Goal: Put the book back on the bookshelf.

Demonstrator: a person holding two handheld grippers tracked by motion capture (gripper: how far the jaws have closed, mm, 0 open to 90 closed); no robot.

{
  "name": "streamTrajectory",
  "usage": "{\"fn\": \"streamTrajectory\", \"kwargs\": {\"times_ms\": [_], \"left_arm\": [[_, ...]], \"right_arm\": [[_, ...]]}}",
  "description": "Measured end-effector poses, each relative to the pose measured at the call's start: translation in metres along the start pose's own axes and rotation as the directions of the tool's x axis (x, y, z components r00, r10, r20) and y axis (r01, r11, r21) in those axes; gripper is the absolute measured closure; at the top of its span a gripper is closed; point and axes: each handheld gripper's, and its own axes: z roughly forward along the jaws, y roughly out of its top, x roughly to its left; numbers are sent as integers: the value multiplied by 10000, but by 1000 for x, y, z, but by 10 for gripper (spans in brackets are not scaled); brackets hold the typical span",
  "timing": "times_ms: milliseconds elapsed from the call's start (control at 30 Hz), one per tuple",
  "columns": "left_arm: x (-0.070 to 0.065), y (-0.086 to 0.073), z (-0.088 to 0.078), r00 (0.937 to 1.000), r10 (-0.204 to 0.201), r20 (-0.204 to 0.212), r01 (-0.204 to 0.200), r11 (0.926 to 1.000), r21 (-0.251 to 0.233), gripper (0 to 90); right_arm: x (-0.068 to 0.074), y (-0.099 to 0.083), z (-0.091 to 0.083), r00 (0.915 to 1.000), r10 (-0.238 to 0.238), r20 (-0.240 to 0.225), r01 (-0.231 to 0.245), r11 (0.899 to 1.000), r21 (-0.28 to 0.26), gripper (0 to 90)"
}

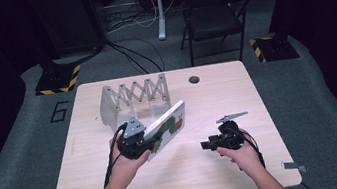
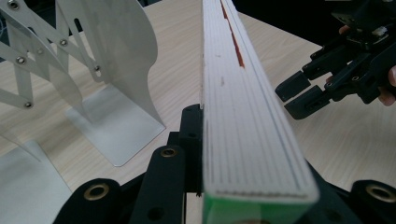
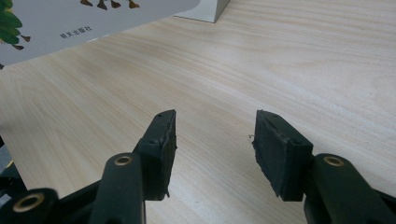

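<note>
On the wooden table [image 1: 188, 172], left of centre: left gripper [image 1: 150, 145] pinches a picture book [image 1: 167, 126] by its lower end, both jaws pressed on the covers. Book is lifted and tilted, far end pointing toward the metal expandable book rack [image 1: 134, 99], just in front of it, not touching as far as I can tell. Left gripper view looks along the page edge [image 2: 243, 116]; rack plates [image 2: 116, 70] sit to its left. Right gripper [image 1: 205, 145] hovers low over bare table right of the book, jaws spread, nothing between them, pointing toward the book. Book cover corner [image 3: 70, 18] shows in right gripper view.
</note>
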Motion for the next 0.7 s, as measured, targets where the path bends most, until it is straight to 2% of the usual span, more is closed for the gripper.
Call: {"fn": "streamTrajectory", "kwargs": {"times_ms": [67, 333, 433, 467, 700], "left_arm": [[3, -1, -1, 10000, -26, 20, 26, 10000, 79, 757], [8, -3, -11, 9997, -209, -134, 207, 9997, -159, 756], [11, -2, -17, 9994, -213, -285, 206, 9995, -241, 757], [12, -2, -19, 9993, -212, -299, 205, 9996, -216, 756], [21, -4, -29, 9966, -494, -656, 467, 9981, -411, 756]], "right_arm": [[0, 0, 0, 10000, 8, 9, -8, 10000, -4, 489], [-2, 0, -1, 10000, 77, 42, -77, 10000, -34, 490], [-1, 0, 0, 9999, 141, 43, -141, 9999, -8, 491], [-2, 0, 0, 10000, -19, 29, 19, 10000, -33, 490], [-1, 1, 2, 10000, 21, 6, -21, 10000, -37, 491]]}}
